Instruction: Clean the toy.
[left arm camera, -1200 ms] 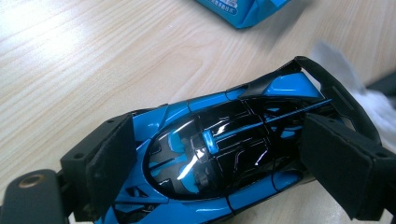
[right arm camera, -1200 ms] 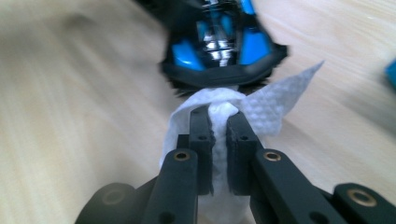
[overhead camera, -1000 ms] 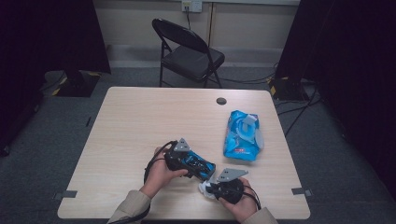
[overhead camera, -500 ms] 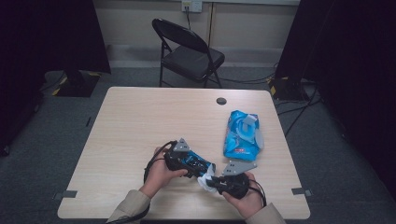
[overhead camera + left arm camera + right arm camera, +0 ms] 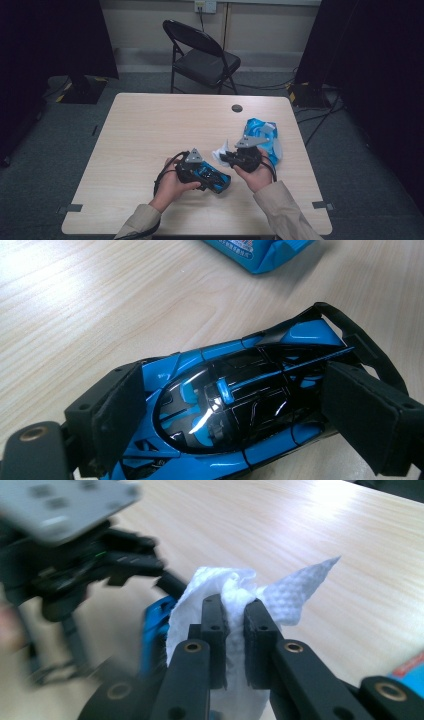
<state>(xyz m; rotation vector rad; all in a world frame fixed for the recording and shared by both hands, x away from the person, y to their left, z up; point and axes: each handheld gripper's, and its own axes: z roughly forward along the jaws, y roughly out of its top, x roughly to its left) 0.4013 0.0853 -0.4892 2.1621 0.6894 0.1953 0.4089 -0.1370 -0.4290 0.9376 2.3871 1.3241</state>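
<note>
A blue and black toy car (image 5: 216, 180) lies on the table near the front edge, and my left gripper (image 5: 210, 177) is shut on it. In the left gripper view the two black pads press the car (image 5: 225, 390) at its nose and tail, with the left gripper (image 5: 235, 412) across its length. Just right of the car and above the table, my right gripper (image 5: 225, 156) is shut on a crumpled white wipe (image 5: 220, 150). In the right gripper view the wipe (image 5: 215, 587) bulges out between and above the nearly closed jaws of the right gripper (image 5: 236, 617).
A blue wipe packet (image 5: 265, 135) lies on the table (image 5: 150, 130) just behind the right hand; its edge (image 5: 255, 250) is beyond the car. A black round grommet (image 5: 237, 108) sits near the far edge. A folding chair (image 5: 200, 55) stands behind the table.
My right gripper has risen and moved away from the front edge toward the blue packet, carrying the white wipe off the car. The left gripper and the car have stayed in place.
</note>
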